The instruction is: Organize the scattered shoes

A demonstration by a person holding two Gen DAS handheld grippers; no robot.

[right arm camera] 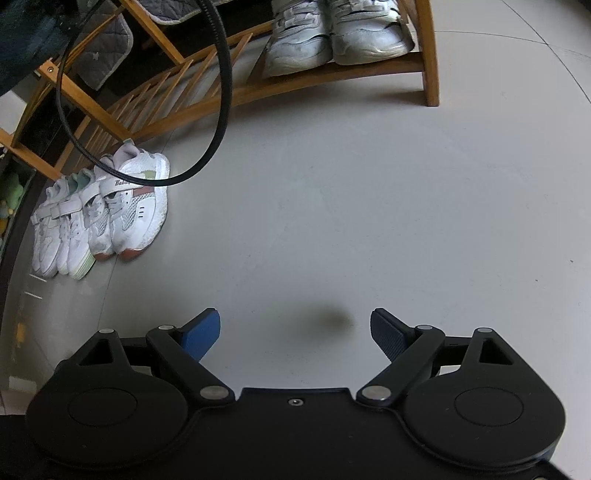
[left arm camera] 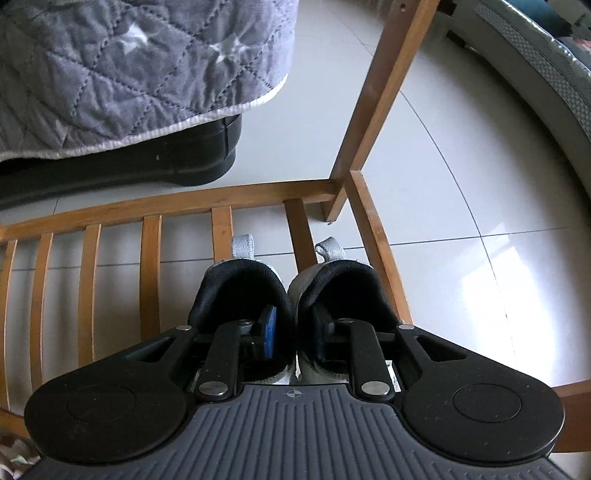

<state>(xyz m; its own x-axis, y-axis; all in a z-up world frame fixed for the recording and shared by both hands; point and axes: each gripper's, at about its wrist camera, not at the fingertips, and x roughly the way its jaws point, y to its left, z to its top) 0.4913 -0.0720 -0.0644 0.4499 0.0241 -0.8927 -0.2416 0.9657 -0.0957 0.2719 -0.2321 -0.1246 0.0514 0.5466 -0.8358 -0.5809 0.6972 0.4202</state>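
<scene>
In the left wrist view my left gripper (left arm camera: 293, 332) is shut on a pair of grey-white sneakers (left arm camera: 291, 284). One finger (left arm camera: 269, 328) sits inside each shoe's black-lined opening, pinching the two inner walls together. The pair rests on the slats of the wooden shoe rack (left arm camera: 221, 199) at its right end. In the right wrist view my right gripper (right arm camera: 295, 334) is open and empty above the bare floor. The same white pair (right arm camera: 336, 33) shows on the rack's low shelf (right arm camera: 332, 74). Several small white children's shoes (right arm camera: 107, 218) stand in a row on the floor, left.
A grey quilted cover (left arm camera: 129, 66) hangs over a black base (left arm camera: 147, 162) behind the rack. A rack leg (left arm camera: 384, 99) rises beside the shoes. A black cable (right arm camera: 221, 92) loops across the right wrist view. The tiled floor (right arm camera: 369, 221) spreads ahead.
</scene>
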